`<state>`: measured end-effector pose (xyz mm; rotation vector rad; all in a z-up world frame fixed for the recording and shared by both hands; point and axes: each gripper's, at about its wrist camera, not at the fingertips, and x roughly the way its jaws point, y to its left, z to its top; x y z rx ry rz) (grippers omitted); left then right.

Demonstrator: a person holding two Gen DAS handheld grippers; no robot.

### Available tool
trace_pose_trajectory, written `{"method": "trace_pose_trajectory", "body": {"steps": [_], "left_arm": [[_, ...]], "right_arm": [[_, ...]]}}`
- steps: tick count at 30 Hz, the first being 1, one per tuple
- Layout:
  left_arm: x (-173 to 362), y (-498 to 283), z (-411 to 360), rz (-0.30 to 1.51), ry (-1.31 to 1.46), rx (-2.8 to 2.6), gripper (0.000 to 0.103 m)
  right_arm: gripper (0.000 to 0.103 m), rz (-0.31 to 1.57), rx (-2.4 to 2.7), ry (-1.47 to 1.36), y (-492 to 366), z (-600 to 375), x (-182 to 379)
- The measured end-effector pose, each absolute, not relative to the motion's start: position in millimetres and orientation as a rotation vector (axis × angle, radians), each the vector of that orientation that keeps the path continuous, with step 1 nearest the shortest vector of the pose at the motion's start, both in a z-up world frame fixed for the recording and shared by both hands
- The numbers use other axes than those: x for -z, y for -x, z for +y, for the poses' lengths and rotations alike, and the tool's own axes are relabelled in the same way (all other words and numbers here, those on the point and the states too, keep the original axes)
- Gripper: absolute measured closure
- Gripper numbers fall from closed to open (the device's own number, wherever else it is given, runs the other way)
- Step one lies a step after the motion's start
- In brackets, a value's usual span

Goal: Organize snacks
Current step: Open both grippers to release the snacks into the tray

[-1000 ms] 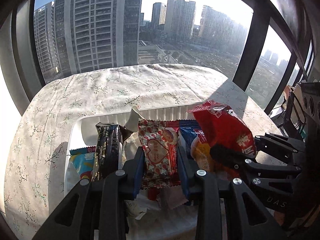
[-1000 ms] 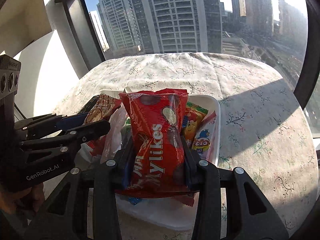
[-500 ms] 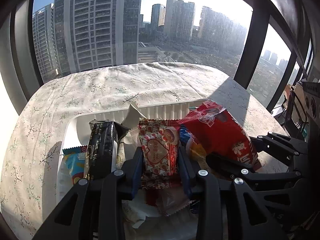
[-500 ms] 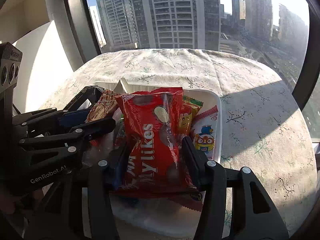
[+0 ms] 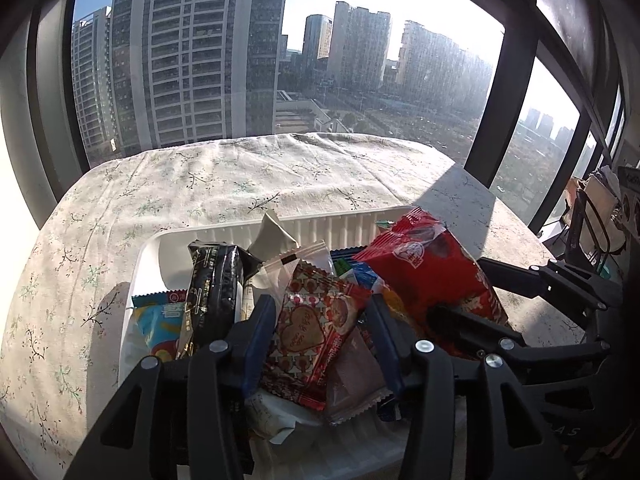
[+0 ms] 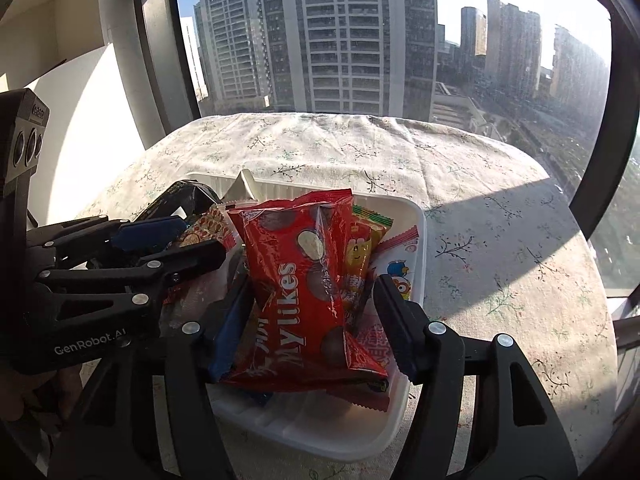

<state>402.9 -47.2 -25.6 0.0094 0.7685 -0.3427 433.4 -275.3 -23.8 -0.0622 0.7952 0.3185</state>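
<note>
I'm holding my left tool (image 5: 324, 320) over the white tray (image 5: 344, 222), fingers spread apart on either side of the heart-print snack pack (image 5: 316, 332), which is tilting loose between them, not pinched. My right tool (image 6: 312, 296) is also standing apart, the red Mylikes bag (image 6: 304, 280) leaning between its fingers with gaps at both sides. Everything is sitting in the tray on the counter (image 6: 500, 248), which is wearing a floral cloth. In the left wrist view the black wrapper (image 5: 212, 288) is lying at 9 o'clock from the heart pack, the blue packet (image 5: 160, 320) further out at 9, the Mylikes bag at 2 o'clock. In the right view the yellow cartoon pack (image 6: 360, 256) is sitting at 3 o'clock from the Mylikes bag, touching it.
</note>
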Motion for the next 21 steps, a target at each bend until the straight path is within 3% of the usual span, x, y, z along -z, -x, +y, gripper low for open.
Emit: {"method": "trace_pose_trajectory", "body": {"steps": [7, 15, 21], "left_arm": [[23, -400, -48, 0.753, -0.005, 0.348, 0.052], [25, -397, -50, 0.747, -0.012, 0.346, 0.052], [28, -397, -52, 0.751, -0.018, 0.349, 0.052]], "right_arm": [[0.044, 0.722, -0.311, 0.046, -425, -282, 8], [0.066, 0.715, -0.300, 0.067, -425, -281, 8], [0.070, 0.742, -0.284, 0.100, -430, -277, 20]]}}
